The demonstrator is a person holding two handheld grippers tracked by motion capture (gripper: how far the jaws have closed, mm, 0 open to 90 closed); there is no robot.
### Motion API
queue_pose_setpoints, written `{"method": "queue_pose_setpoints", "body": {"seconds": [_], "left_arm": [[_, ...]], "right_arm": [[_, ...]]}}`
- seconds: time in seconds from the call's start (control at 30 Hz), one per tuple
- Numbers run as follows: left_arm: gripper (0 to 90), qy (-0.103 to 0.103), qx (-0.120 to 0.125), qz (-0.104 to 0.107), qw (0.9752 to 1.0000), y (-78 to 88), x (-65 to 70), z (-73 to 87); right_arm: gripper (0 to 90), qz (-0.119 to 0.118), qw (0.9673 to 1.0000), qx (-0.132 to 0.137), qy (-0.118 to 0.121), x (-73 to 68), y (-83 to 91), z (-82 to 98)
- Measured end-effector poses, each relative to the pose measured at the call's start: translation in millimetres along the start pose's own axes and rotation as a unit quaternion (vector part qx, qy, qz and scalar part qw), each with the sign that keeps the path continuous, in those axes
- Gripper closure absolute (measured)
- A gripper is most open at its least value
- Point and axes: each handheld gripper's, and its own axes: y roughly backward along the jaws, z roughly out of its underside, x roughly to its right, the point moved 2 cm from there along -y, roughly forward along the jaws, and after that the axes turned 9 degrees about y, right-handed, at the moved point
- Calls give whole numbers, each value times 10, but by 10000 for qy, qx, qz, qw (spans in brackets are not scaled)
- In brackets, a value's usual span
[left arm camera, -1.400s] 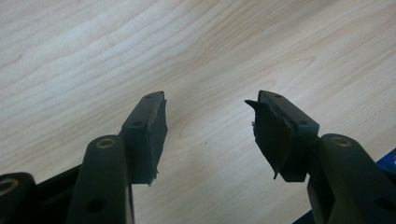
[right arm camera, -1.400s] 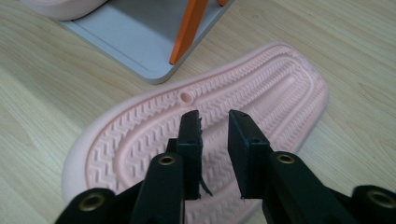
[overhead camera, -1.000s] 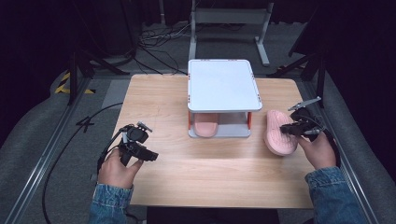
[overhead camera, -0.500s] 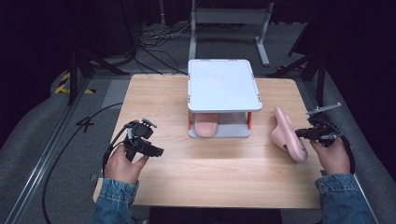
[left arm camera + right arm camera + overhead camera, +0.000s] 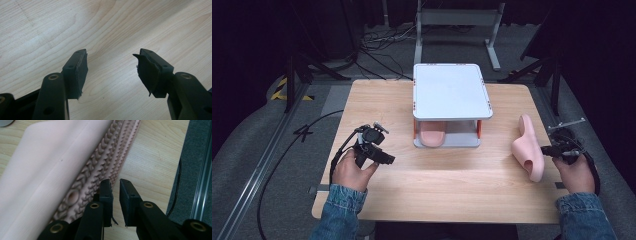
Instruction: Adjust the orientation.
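Trouble looks likely at the right: the pink slipper (image 5: 528, 148) stands on its edge, sole (ridged) beside the right gripper (image 5: 115, 185), whose jaws have just been opening, seemingly empty, so it may topple. Left gripper (image 5: 111, 66) gapes unladen.

1. The high view looks forward and down from above the person's side onto the whole table (image 5: 377, 100).
2. The left gripper view sits very close above the bare table (image 5: 125, 25), facing down along its jaws.
3. The right gripper view looks closely along the table's right edge at the pink slipper (image 5: 62, 157), which the high view shares (image 5: 528, 146).
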Motion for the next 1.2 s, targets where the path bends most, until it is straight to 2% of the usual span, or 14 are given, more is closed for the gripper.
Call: {"method": "queue_pose_setpoints", "body": {"seconds": [0.27,0.4,0.5,0.53,0.63,0.73,0.83,0.9,0.93,1.03,1.1,1.2], "left_arm": [[415,53,54,-48,10000,46,-16,72],[416,81,1,-85,9999,32,-11,112],[415,38,-63,-130,9999,3,16,141],[415,31,-96,-132,9999,-6,28,160],[415,8,-98,-177,9998,-4,21,182],[415,45,-118,-200,9997,-11,9,210],[414,78,-151,-149,9997,-28,15,227],[414,57,-148,-147,9998,-28,15,224],[414,29,-143,-196,9997,-22,10,219],[414,64,-148,-135,9998,-36,19,204],[414,14,-171,-94,9998,-53,43,168],[414,-55,-192,-92,9998,-66,64,137]], "right_arm": [[792,364,9993,14,-39,32,119,7],[797,427,9987,266,50,-22,283,-84],[809,370,9977,491,274,-156,411,-234],[810,282,9972,574,375,-224,448,-302],[811,217,9966,620,487,-301,463,-369],[816,122,9961,585,654,-398,426,-447],[821,99,9962,423,750,-442,318,-485],[838,164,9966,336,732,-418,262,-475],[844,130,9968,387,686,-393,261,-462],[854,145,9969,437,638,-351,275,-436],[855,295,9970,473,539,-281,325,-371],[858,372,9971,491,445,-220,356,-323]]}}
